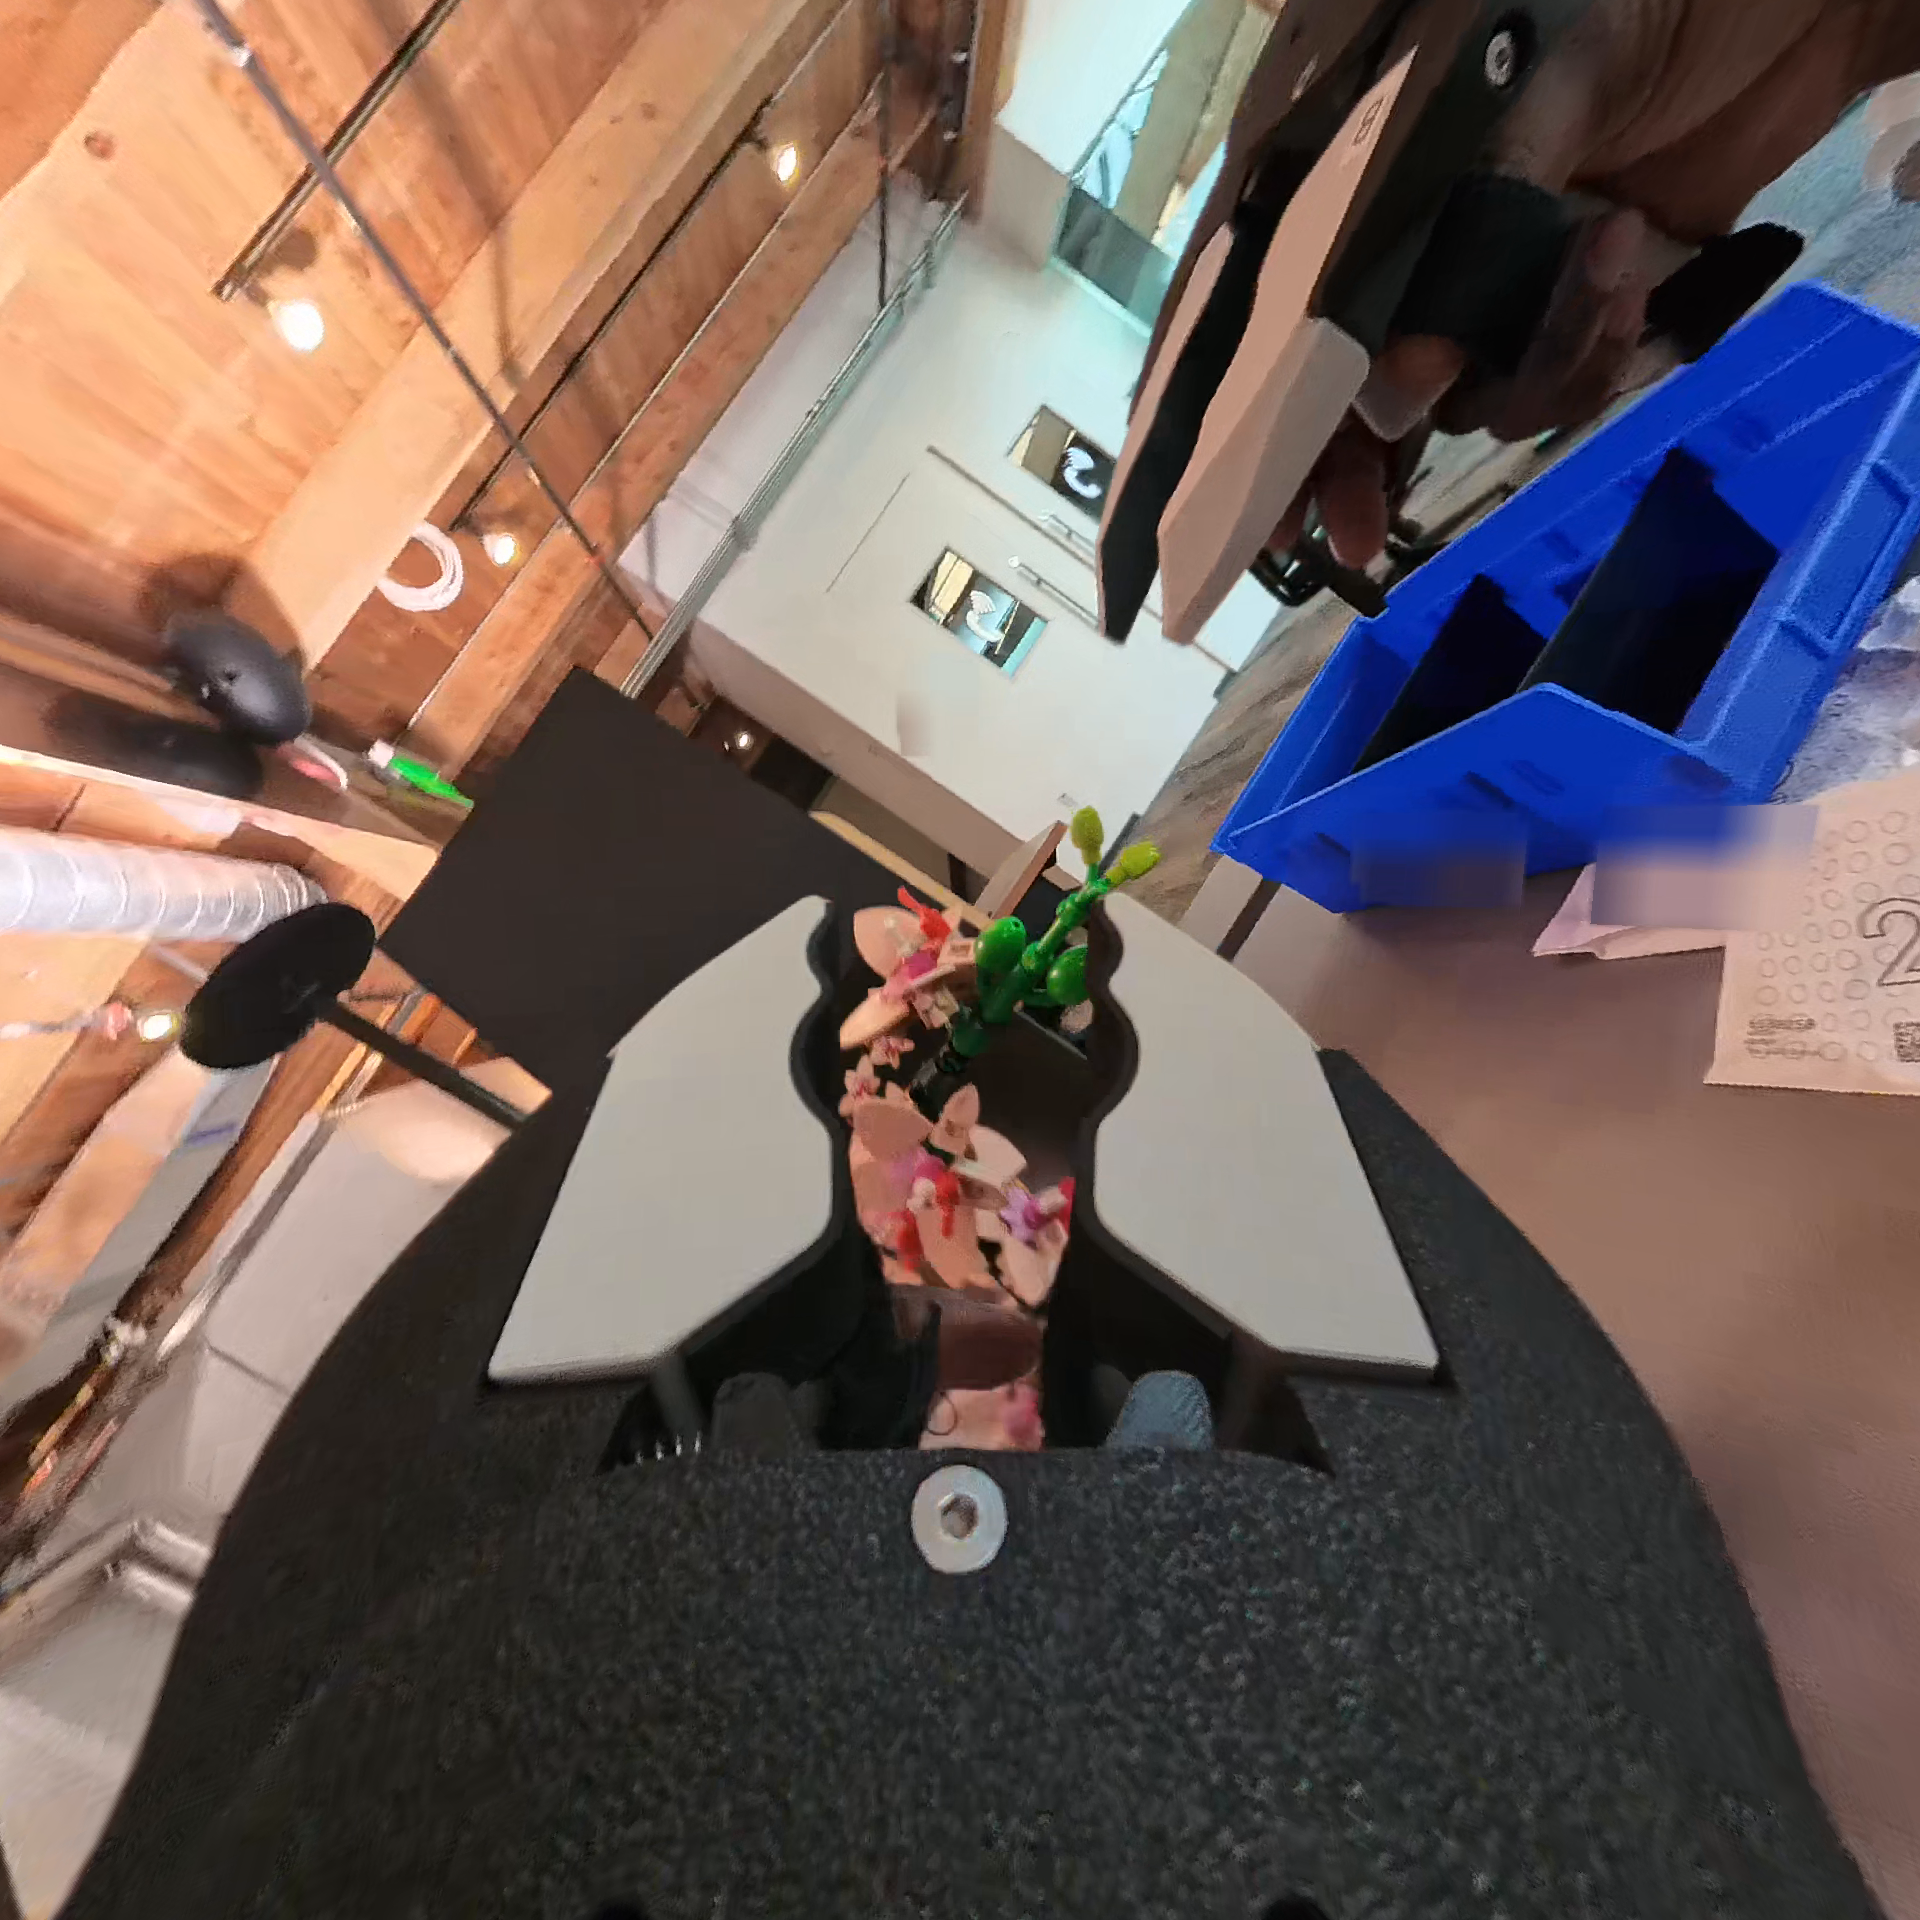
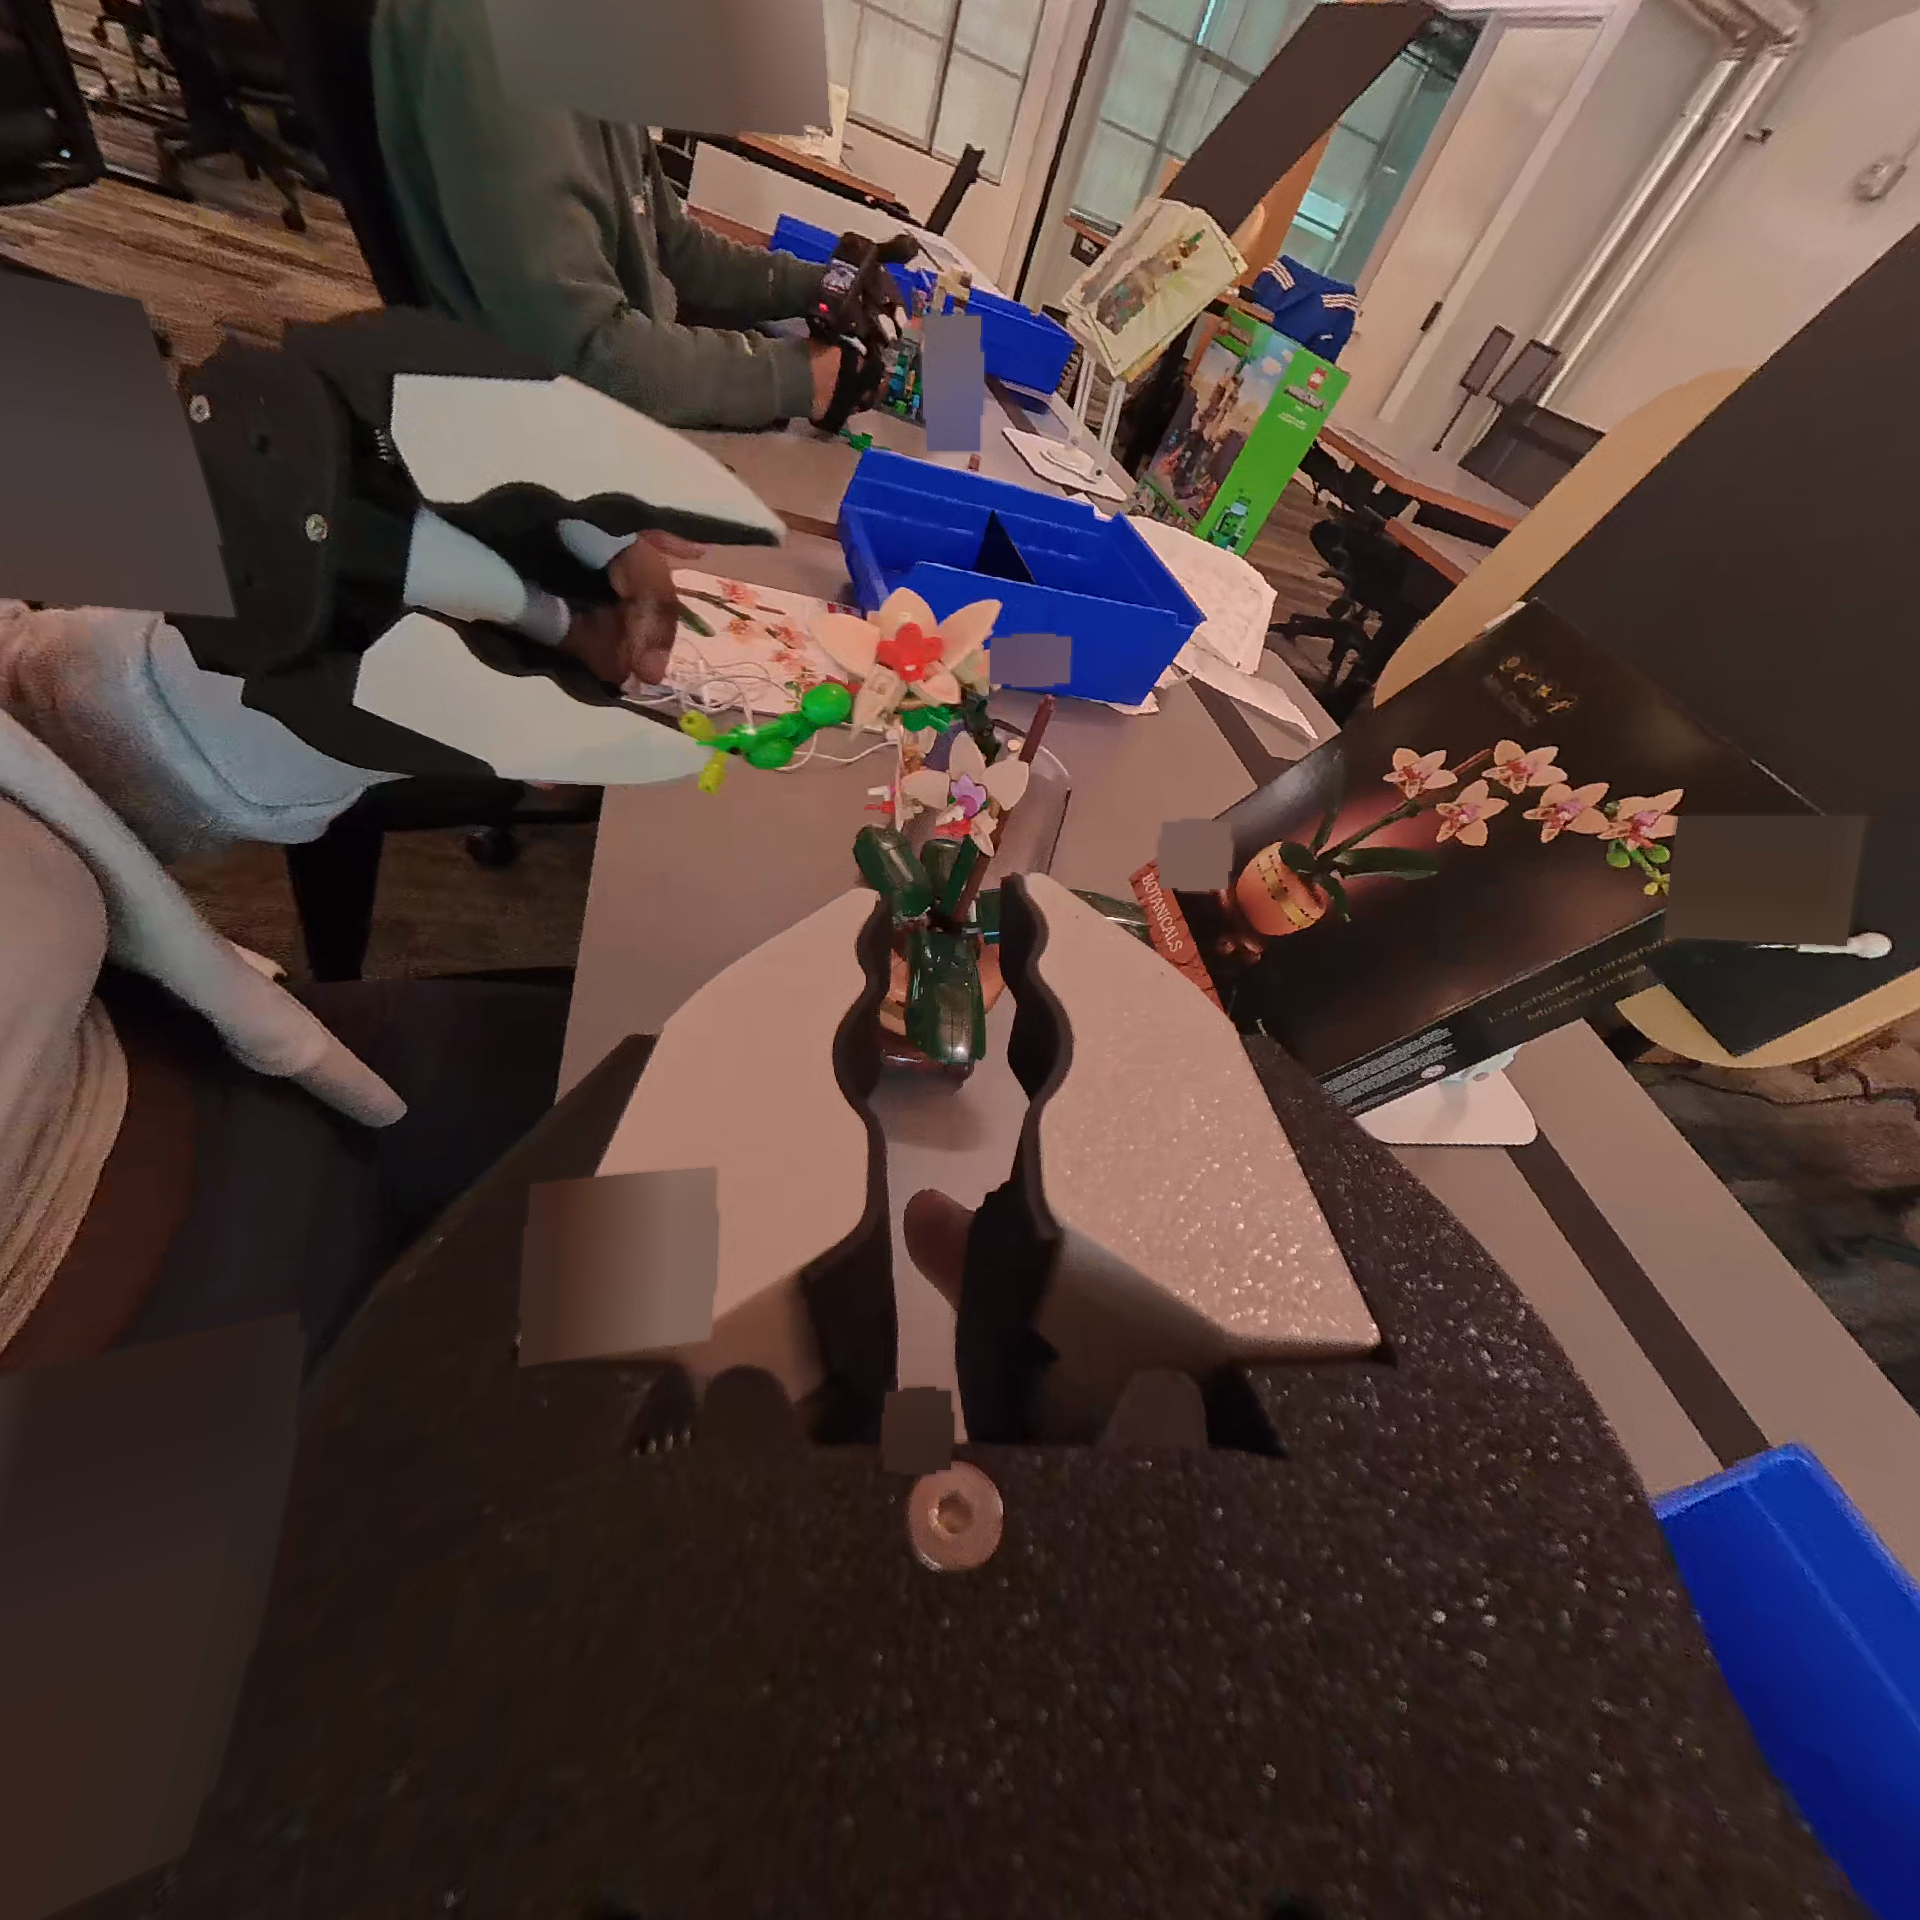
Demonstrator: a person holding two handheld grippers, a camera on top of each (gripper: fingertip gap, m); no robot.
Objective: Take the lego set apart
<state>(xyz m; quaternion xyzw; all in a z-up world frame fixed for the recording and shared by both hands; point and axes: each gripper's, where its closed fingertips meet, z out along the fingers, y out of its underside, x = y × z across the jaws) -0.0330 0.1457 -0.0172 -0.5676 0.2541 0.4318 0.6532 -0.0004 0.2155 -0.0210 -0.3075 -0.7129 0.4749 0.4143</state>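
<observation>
Right wrist view: blue bin (image 2: 1039, 582) behind lego orchid (image 2: 925, 727).

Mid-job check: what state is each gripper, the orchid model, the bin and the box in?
left gripper: open wide, flower stem between its jaws, unclamped.
right gripper: slightly open, holding nothing, aimed at the pot.
orchid model: assembled, upright on the table.
blue bin: open-topped, no pieces visible inside.
orchid box: propped at a tilt.
</observation>
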